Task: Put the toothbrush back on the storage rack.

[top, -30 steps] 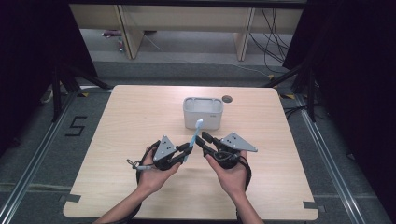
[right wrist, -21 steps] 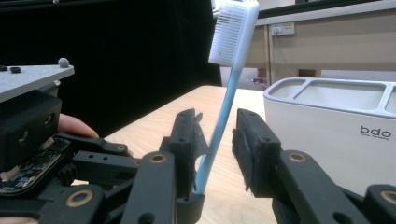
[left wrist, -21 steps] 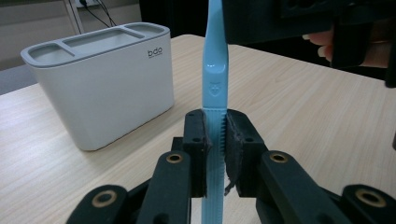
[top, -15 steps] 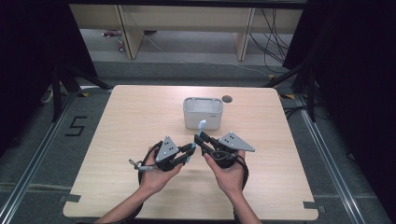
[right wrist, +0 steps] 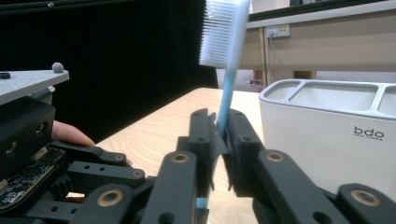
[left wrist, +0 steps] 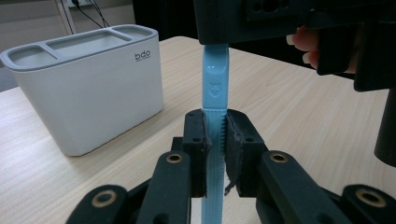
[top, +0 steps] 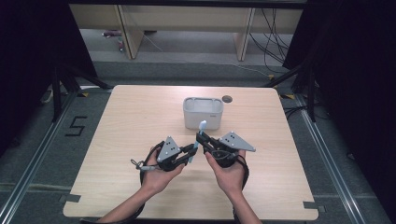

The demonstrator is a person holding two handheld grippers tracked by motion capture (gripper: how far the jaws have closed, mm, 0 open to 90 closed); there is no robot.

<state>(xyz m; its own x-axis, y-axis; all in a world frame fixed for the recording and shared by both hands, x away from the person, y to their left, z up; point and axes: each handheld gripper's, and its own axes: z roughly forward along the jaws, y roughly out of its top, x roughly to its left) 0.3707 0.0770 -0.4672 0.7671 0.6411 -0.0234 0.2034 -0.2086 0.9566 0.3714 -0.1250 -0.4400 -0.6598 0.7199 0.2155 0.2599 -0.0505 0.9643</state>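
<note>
Left gripper view: we see the left tool [left wrist: 215, 140] pinching the ribbed handle of a light-blue toothbrush [left wrist: 215, 88], pads pressed against it on both sides. In the right gripper view, the right tool [right wrist: 219, 140] has just been closing its jaws on the same toothbrush [right wrist: 227, 93] and now grips the thin neck below the white bristle head, which stands upright above the jaws. In the high view we find both tools, left [top: 190, 150] and right [top: 200, 138], held above the near half of the bench [top: 121, 126], tips facing each other with the toothbrush [top: 200, 129] between them. Behind them stands a white holder [top: 202, 113] with a grey compartmented top. We cannot tell what its compartments contain. A dark round cable hole [top: 227, 99] lies just beside its far right corner.
</note>
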